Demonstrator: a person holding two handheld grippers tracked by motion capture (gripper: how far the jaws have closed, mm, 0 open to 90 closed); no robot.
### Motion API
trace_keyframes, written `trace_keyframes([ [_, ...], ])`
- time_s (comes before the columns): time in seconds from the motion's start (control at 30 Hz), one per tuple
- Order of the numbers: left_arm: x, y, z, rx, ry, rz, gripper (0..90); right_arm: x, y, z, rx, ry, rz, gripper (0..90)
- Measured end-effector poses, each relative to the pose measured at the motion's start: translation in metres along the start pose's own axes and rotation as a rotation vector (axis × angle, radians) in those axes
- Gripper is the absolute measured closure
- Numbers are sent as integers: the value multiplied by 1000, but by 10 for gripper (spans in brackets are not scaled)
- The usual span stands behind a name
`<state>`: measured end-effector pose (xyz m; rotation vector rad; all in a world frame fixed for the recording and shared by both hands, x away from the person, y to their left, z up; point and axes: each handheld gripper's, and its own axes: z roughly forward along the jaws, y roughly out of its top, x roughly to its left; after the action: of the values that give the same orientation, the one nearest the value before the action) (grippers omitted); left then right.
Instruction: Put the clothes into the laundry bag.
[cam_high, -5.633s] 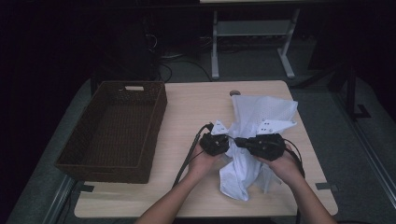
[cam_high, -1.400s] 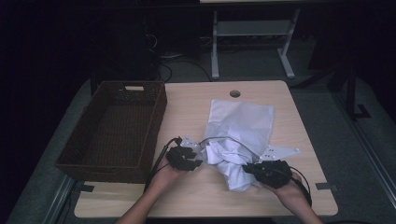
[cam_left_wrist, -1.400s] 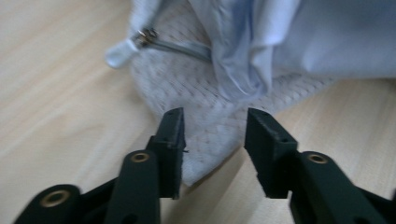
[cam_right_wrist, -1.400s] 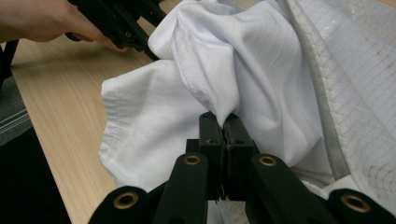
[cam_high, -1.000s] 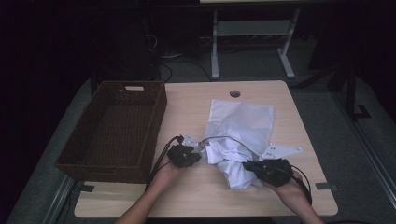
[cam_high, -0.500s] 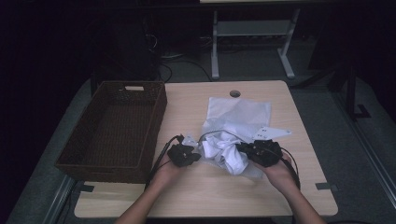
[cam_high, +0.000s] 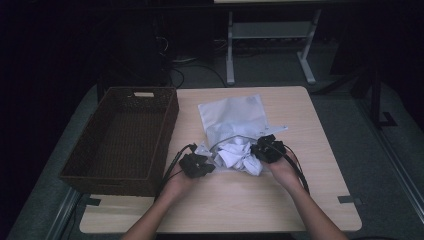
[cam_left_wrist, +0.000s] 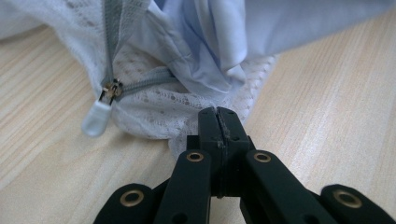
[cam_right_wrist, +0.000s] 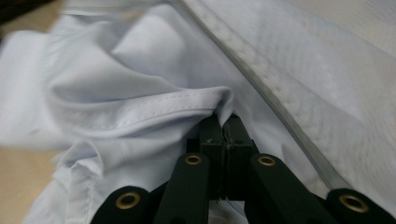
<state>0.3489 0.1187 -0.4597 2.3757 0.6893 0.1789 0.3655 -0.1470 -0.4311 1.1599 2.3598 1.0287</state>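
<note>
Since the earlier frames the right gripper (cam_high: 261, 150) has been travelling inward from the table's right side toward the left one, bunching the pale garment (cam_high: 239, 156) into a crumpled wad at the mouth of the mesh laundry bag (cam_high: 231, 115). Left gripper (cam_high: 205, 165) is staying put, its jaws clamped tight on the bag's lacy corner (cam_left_wrist: 187, 123), probably to be pinning the opening in place while the other hand is feeding cloth in. Right gripper's jaws are pinched shut on a stitched hem (cam_right_wrist: 187, 105) of the garment, which is folding over itself in soft ridges. Bag is lying flat mid-table, its far end smooth and rectangular, its near end puffing up around the cloth. Fabric of the bag is reading as white netting with a woven, perforated pattern; a grey zip (cam_left_wrist: 109, 42) is running along the opening, its metal slider carrying a translucent plastic pull (cam_left_wrist: 95, 119) resting on the light wood-grain table (cam_high: 310, 200). Garment is looking like thin, smooth, faintly bluish woven cloth. Dark wicker basket (cam_high: 100, 170) is standing empty at the left, apart from the bag.
</note>
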Motion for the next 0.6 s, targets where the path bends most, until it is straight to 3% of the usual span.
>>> trace_keyframes([
  [0.17, 0, 0, 0, -3, -3, -3, 900, -14, 4, 19, 11, -73, 45, 886],
  [0.27, 0, 0, 0, -2, -3, -4, 900, -21, 5, 24, -9, -86, 82, 884],
  [0.4, 0, -2, -1, -8, -5, -29, 895, -21, 4, 15, -44, -58, 85, 857],
  [0.53, -2, -3, -11, -38, -8, -65, 864, -22, -3, -4, -59, -7, 69, 733],
  [0.6, -3, -5, -20, -58, 7, -95, 799, -23, -6, -16, -68, 25, 71, 653],
])
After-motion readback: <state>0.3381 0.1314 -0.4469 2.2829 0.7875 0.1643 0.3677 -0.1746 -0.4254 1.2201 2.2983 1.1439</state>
